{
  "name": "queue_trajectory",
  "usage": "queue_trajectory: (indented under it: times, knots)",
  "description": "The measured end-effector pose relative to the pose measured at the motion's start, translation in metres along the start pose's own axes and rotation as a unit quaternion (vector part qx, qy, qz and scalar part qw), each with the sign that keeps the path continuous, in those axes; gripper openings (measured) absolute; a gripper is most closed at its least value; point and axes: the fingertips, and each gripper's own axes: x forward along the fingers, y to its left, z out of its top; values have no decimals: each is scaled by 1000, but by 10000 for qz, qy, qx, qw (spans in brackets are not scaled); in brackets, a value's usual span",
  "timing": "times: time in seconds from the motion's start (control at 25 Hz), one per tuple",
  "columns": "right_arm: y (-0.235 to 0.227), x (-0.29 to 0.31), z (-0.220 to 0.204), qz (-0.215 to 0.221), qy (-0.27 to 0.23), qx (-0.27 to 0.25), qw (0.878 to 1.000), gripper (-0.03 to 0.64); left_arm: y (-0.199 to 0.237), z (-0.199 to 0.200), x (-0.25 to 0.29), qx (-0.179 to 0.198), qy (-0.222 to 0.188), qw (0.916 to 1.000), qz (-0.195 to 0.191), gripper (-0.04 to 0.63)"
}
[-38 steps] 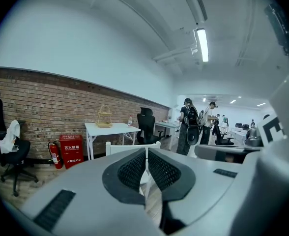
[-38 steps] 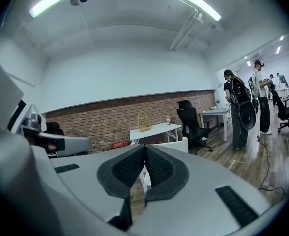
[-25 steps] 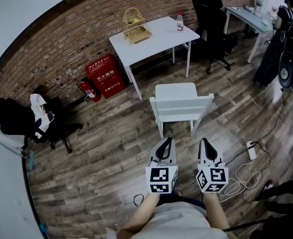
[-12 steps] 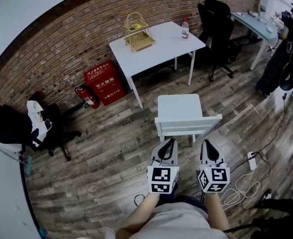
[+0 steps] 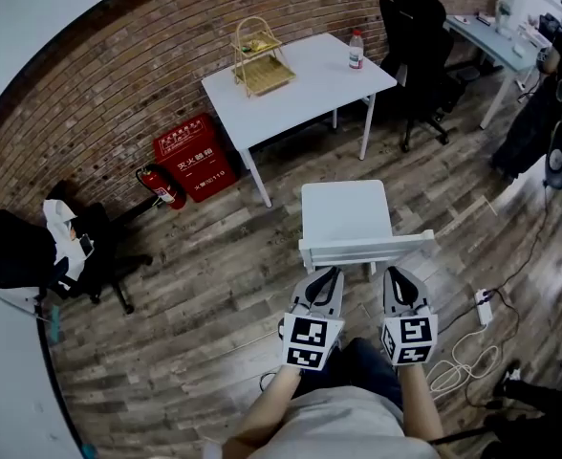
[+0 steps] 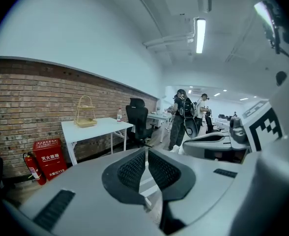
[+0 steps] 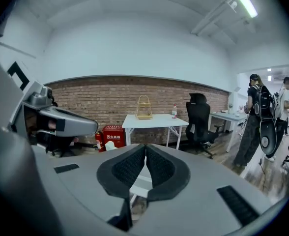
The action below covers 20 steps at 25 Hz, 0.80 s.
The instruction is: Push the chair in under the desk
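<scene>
On the white table [image 5: 300, 79] by the brick wall stands a two-tier wire basket [image 5: 259, 55] with something small and yellowish on its upper tier, too small to tell. A bottle [image 5: 356, 51] stands near the table's right edge. The red cabinet [image 5: 193, 157] on the floor is closed, with a fire extinguisher [image 5: 163, 185] just beside it.

The white chair [image 5: 346, 213] stands on bare floorboards short of the table, its seat toward it and a strip of open floor between. The room under the table is open between its legs. A black office chair [image 5: 420, 41] stands near the table's right end, and a power strip [image 5: 483, 297] with cables lies on the floor to the right.

The left claw [image 5: 332, 272] and right claw [image 5: 394, 273] are both pressed together, pinching nothing, and point at the backrest rail from just behind it; touching or not, I cannot tell. A second ago a clear gap lay between claws and backrest – now it is all but gone.
</scene>
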Motion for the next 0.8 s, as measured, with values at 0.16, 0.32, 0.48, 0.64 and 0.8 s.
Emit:
queue_trajectory:
  times: [0.16,0.32,0.48,0.64,0.8]
  knots:
    - [-8,10,-11,43,297,-219,9993,17,-5,-5,16,221,204,9992,-271,29]
    - [-16,22,-12,55,476,-590,9971,17,-5,-17,33,430,491,9971,-382,29]
    - [-36,48,-14,232,568,-657,9959,20,-3,-28,58,624,827,9935,-471,31]
    - [-39,77,-11,685,824,-800,9910,187,-6,-33,86,703,1150,9873,-845,86]
    - [-35,101,-19,1300,1124,-1660,9710,219,-9,-41,111,1147,1595,9742,-1113,182]
